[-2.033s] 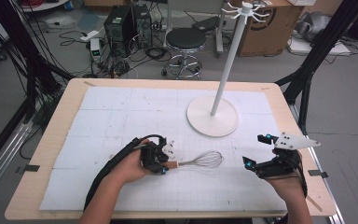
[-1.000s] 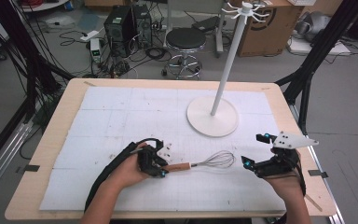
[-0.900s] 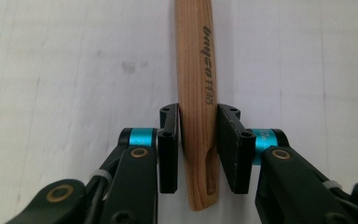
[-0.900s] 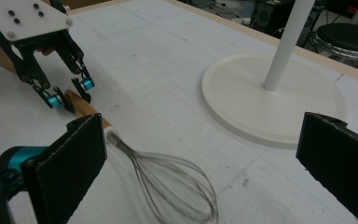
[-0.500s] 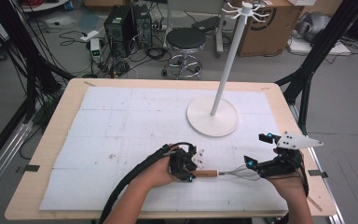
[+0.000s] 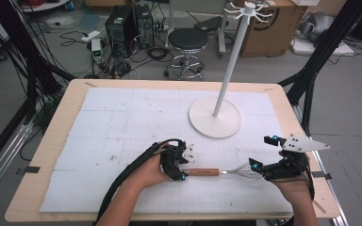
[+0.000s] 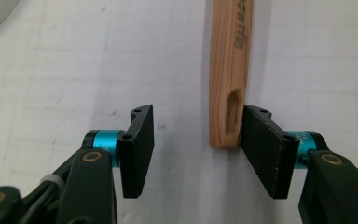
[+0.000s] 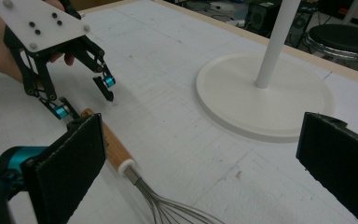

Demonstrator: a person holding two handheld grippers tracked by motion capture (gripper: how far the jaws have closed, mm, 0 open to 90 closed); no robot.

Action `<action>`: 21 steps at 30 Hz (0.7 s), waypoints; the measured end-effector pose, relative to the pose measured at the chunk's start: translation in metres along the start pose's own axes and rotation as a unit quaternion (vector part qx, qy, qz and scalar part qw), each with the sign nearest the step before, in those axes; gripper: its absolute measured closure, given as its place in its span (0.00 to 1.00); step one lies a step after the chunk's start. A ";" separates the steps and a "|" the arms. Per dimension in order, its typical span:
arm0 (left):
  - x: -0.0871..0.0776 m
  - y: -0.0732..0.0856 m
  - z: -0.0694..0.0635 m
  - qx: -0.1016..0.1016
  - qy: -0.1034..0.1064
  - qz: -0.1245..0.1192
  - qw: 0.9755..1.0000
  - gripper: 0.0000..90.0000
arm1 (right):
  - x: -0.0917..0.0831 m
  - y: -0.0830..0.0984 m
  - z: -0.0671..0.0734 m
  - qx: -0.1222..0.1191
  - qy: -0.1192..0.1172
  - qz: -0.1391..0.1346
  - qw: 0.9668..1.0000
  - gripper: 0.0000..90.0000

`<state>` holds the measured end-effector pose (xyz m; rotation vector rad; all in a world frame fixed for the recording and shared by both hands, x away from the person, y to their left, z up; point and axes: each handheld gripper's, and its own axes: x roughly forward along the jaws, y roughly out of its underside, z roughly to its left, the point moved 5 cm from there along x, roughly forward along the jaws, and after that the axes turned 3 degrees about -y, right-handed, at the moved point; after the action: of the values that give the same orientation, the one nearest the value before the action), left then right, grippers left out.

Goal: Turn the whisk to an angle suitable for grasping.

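One whisk (image 6: pixel 219 173) on desk (image 6: pixel 122 122), one stand (image 6: pixel 215 123). Left gripper (image 7: pixel 196 147) jaws just opened, handle end touching one pad, ungripped; right gripper (image 6: pixel 259 167) open wide.

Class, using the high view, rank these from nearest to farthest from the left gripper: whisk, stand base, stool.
1. Whisk: its wooden handle end lies at the left gripper, toward the right gripper.
2. Stand base: on the table, farther back and right.
3. Stool: on the floor beyond the table.
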<state>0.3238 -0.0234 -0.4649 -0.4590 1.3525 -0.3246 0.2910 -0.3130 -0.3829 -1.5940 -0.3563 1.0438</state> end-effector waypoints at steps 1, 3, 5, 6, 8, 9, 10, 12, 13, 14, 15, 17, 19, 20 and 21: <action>-0.001 0.002 0.002 -0.004 -0.004 -0.001 1.000 0.50 | 0.000 0.000 0.000 0.001 0.000 0.000 1.000 0.00; -0.002 0.005 0.007 -0.010 -0.020 0.003 1.000 0.49 | 0.000 0.000 0.000 0.000 0.001 0.001 1.000 0.00; -0.001 0.006 0.010 -0.019 -0.028 0.002 0.999 0.49 | 0.000 0.000 0.000 0.000 0.001 0.000 1.000 0.00; -0.001 0.006 0.012 -0.022 -0.028 0.003 0.999 0.47 | 0.000 0.000 0.000 0.000 0.001 0.000 1.000 0.00; 0.000 0.007 0.014 -0.029 -0.030 -0.002 0.999 0.44 | 0.000 0.000 0.000 0.000 0.001 0.001 1.000 0.00; 0.001 0.007 0.015 -0.031 -0.031 -0.006 0.999 0.44 | 0.000 0.000 0.000 -0.001 0.001 0.002 1.000 0.00; 0.001 0.007 0.017 -0.034 -0.036 -0.006 0.999 0.43 | 0.000 0.000 0.000 0.000 0.001 0.002 1.000 0.00; 0.000 0.008 0.020 -0.038 -0.046 -0.006 0.998 0.43 | 0.000 0.000 -0.001 -0.002 0.002 0.001 1.000 0.00; -0.001 0.008 0.022 -0.041 -0.049 -0.008 0.998 0.42 | 0.000 0.001 -0.001 -0.001 0.002 0.001 1.000 0.00; -0.001 0.009 0.023 -0.051 -0.052 -0.013 0.997 0.42 | 0.000 0.001 -0.001 0.001 0.002 0.001 1.000 0.00; -0.003 0.010 0.026 -0.058 -0.056 -0.013 0.997 0.41 | 0.000 0.001 -0.002 0.001 0.002 0.000 1.000 0.00; -0.005 0.012 0.029 -0.068 -0.064 -0.013 0.996 0.40 | 0.000 0.001 -0.002 0.001 0.002 0.001 1.000 0.00; -0.006 0.014 0.029 -0.075 -0.060 -0.022 0.995 0.38 | -0.001 0.001 -0.002 0.000 0.003 0.000 1.000 0.00; -0.008 0.015 0.029 -0.074 -0.055 -0.030 0.995 0.37 | -0.001 0.001 -0.002 0.001 0.004 0.001 1.000 0.00; -0.009 0.017 0.028 -0.079 -0.054 -0.037 0.995 0.36 | -0.002 0.001 -0.002 0.003 0.003 0.001 1.000 0.00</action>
<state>0.3493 -0.0008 -0.4613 -0.6496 1.2633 -0.2511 0.2911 -0.3156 -0.3836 -1.5924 -0.3469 1.0409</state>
